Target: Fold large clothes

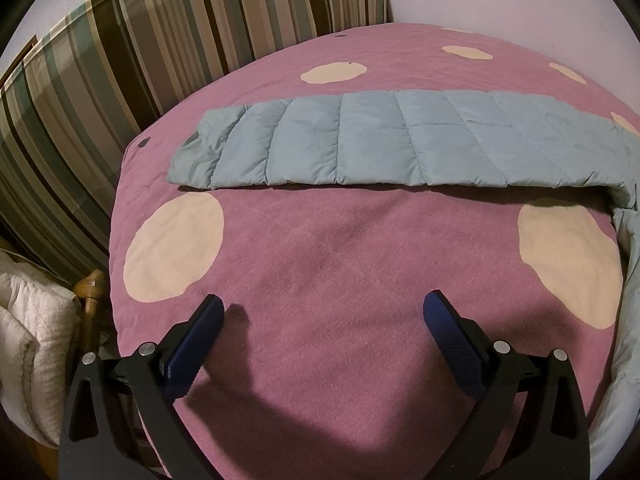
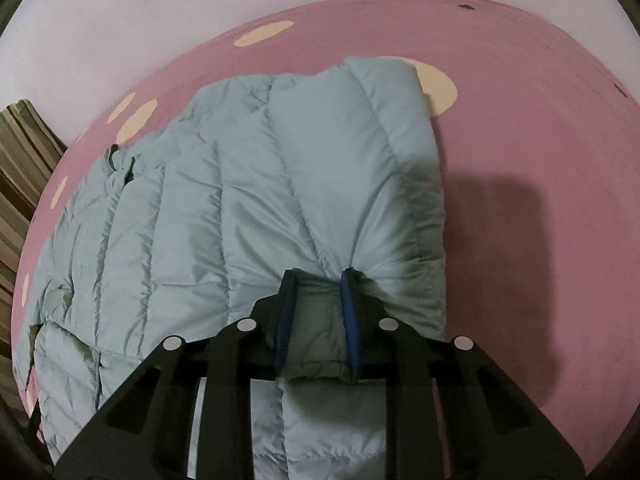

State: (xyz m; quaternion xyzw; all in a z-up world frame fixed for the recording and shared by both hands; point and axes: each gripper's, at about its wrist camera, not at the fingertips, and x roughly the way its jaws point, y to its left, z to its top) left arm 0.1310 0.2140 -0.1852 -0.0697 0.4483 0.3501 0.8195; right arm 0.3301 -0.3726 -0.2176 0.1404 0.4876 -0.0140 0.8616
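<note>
A pale blue quilted puffer jacket (image 2: 256, 208) lies on a bed covered by a pink blanket (image 1: 320, 264) with large cream dots.

The right tool (image 2: 318, 276) has its blue-padded fingers (image 2: 349, 312) pinched on a bunched fold of the jacket's edge, the fabric puckering into creases where the pads press it. The rest of the jacket spreads away from that grip, its stitched panels running up across the blanket. A dark shadow falls on the bare blanket to the right of the garment.

The left tool (image 1: 324, 312) stands wide, with nothing between its blue pads (image 1: 452, 344), and hangs over bare blanket near the bed's front. In its view a long quilted strip of the jacket (image 1: 400, 140), probably a sleeve, lies flat across the bed well beyond the tool. At the right edge, the jacket curls downward out of the frame.

Striped cushions (image 1: 160, 40) lean against the wall behind the bed. A folded white quilt (image 1: 32, 340) sits beside a wooden post (image 1: 92, 284) at the lower left.
</note>
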